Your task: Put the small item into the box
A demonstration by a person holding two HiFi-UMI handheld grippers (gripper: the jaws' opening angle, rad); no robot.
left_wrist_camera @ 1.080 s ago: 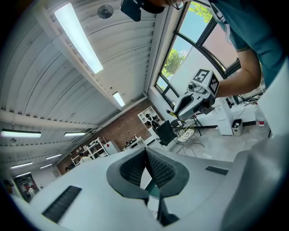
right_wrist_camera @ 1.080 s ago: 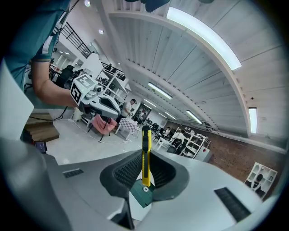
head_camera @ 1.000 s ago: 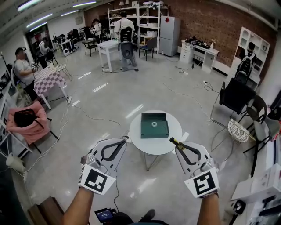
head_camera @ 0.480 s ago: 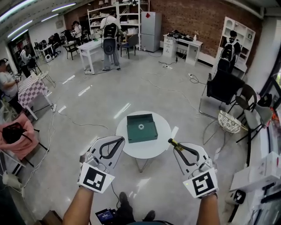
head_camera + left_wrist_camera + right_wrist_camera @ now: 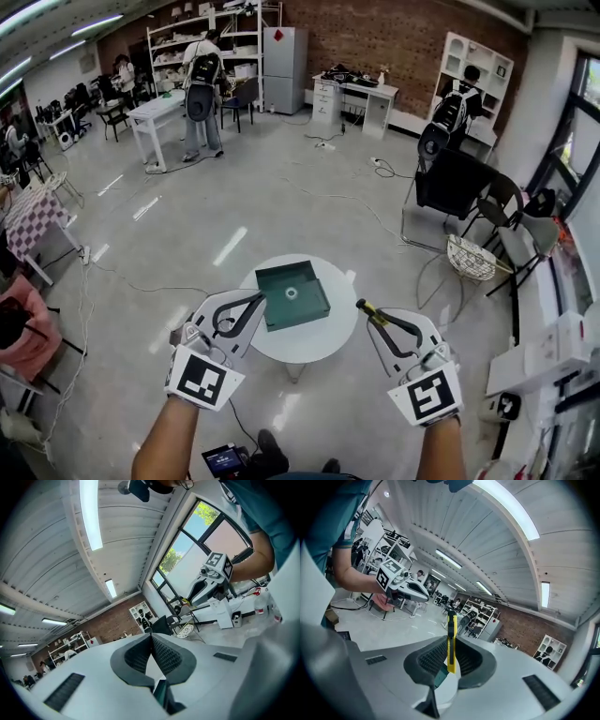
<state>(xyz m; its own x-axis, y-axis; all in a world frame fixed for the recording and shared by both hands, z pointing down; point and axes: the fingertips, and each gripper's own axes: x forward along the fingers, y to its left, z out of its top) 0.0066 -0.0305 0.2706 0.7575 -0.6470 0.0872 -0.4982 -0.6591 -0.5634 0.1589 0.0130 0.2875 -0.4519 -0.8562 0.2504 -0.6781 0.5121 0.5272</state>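
Note:
A dark green box (image 5: 320,302) sits on a small round white table (image 5: 324,339). A small white ring (image 5: 292,292) lies on its floor. My left gripper (image 5: 261,297) hangs at the table's left edge, beside the box, shut with nothing between its pads (image 5: 165,654). A strip of the green box (image 5: 161,693) shows below them. My right gripper (image 5: 366,308) hovers just off the table's right edge, shut on a yellow and black utility knife (image 5: 373,313). In the right gripper view the knife (image 5: 451,639) stands upright between the pads.
A black chair (image 5: 452,184) and a white wire chair (image 5: 473,260) stand to the right of the table. Cables trail over the glossy floor. People, desks and shelves (image 5: 202,56) fill the far end. White boxes (image 5: 553,349) sit at the right.
The view has swung: the table and box now lie further left and lower in the head view, nearer both grippers. Both grippers keep their pose, the knife still held.

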